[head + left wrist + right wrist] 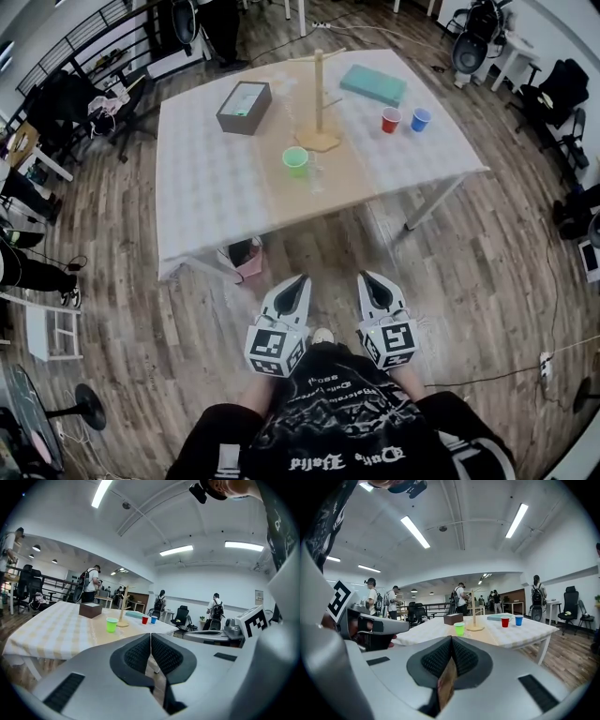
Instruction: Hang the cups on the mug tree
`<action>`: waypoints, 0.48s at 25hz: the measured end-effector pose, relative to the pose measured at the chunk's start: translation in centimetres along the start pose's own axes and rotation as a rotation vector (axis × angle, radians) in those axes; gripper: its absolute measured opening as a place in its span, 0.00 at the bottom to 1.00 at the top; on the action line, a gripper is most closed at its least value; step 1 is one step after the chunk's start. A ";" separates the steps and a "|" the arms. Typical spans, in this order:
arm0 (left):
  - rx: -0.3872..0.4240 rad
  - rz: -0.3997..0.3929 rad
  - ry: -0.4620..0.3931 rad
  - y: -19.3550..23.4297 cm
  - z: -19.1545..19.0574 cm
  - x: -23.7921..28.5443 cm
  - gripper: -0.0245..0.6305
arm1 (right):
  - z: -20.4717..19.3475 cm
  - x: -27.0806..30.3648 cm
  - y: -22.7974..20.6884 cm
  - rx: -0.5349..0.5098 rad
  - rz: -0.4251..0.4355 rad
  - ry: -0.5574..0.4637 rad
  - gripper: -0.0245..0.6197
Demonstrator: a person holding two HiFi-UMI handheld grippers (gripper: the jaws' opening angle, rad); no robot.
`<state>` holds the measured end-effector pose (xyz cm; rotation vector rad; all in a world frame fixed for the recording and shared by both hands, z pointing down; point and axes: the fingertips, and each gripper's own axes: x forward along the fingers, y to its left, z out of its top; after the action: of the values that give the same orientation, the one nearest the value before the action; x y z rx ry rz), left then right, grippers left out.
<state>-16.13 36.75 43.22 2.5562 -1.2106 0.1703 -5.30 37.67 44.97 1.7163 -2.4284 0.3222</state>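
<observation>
A wooden mug tree (319,103) stands near the middle of the checked table (206,187). A green cup (295,161) sits in front of it; a red cup (390,120) and a blue cup (420,119) stand to its right. The same green cup (111,625), mug tree (123,607), red cup (505,622) and blue cup (518,619) show far off in the gripper views. My left gripper (298,281) and right gripper (367,278) hang low in front of the person, well short of the table, both shut and empty.
A dark open box (245,107) and a teal flat box (373,84) lie on the table. A pink bin (249,260) sits under its near edge. Chairs, desks and several people (89,585) stand around the room on the wooden floor.
</observation>
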 end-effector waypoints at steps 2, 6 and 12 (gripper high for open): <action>0.002 -0.007 0.004 -0.5 0.0 0.7 0.07 | 0.0 0.2 -0.7 0.006 -0.002 0.002 0.05; 0.006 -0.018 0.015 -0.8 0.0 1.6 0.07 | 0.1 0.5 -1.4 0.014 -0.010 0.002 0.05; -0.007 -0.026 0.031 0.7 -0.5 4.4 0.07 | -0.2 2.4 -3.1 0.025 -0.047 0.006 0.05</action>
<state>-13.88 33.29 44.85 2.5522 -1.1647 0.1983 -3.14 34.54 46.03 1.7775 -2.3855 0.3523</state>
